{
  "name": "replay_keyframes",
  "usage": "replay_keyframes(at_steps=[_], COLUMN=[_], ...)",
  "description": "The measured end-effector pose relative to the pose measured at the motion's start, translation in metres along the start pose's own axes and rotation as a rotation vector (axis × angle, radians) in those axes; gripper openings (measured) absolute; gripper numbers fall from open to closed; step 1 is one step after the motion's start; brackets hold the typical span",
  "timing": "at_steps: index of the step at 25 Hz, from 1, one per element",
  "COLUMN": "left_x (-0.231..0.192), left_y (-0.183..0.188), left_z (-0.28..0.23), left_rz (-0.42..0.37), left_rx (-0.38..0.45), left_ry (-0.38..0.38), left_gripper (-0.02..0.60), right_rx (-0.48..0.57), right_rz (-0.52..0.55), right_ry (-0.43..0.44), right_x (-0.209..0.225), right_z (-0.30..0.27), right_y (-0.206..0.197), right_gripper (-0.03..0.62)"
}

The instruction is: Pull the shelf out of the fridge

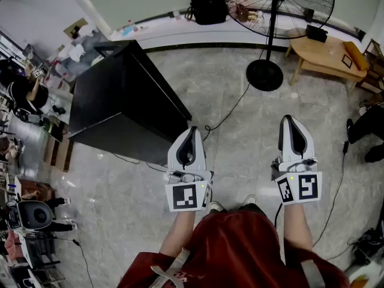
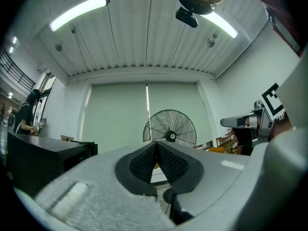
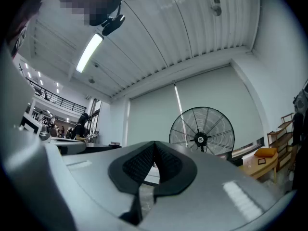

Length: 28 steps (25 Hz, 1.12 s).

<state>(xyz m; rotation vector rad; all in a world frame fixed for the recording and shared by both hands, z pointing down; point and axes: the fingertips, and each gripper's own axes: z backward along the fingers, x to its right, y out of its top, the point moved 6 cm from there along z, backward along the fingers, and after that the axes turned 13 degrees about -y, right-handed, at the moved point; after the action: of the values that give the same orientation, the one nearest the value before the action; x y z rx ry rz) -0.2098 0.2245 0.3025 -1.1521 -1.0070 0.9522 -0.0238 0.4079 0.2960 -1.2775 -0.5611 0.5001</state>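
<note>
1. Fridge (image 1: 123, 101): black, standing on the floor (image 1: 228, 95); its shelf cannot be made out.
2. Left hand-held gripper (image 1: 191, 131): jaws pressed together, empty; the fridge is ahead to its left.
3. Right hand-held gripper (image 1: 290, 120): jaws together, empty, well apart from the fridge.

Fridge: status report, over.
Left tongs shut, empty. Right tongs shut, empty. Fridge ahead-left, untouched; shelf not visible. Cable on floor near it.

Bright overhead tube lights (image 2: 79, 12), fisheye edges
</note>
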Motion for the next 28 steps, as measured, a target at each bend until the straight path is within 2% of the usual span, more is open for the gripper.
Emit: replay_keyframes(at_steps=[18,28], left_x=[0.114,0.122], left_y=[-0.006,-0.022], left_z=[-0.065,-0.093], left_rz=[-0.018,0.006], left_rx=[-0.015,-0.027], left_ry=[-0.031,-0.074], left_gripper=[0.002,0.003], right_rx=[-0.022,-0.029], right_rz=[-0.042,-0.051], right_ry=[-0.026,-0.060], right_x=[0.129,0.149], right_z=[0.018,0.010], right_y=[-0.010,-0.018], right_gripper=[-0.002,-0.002])
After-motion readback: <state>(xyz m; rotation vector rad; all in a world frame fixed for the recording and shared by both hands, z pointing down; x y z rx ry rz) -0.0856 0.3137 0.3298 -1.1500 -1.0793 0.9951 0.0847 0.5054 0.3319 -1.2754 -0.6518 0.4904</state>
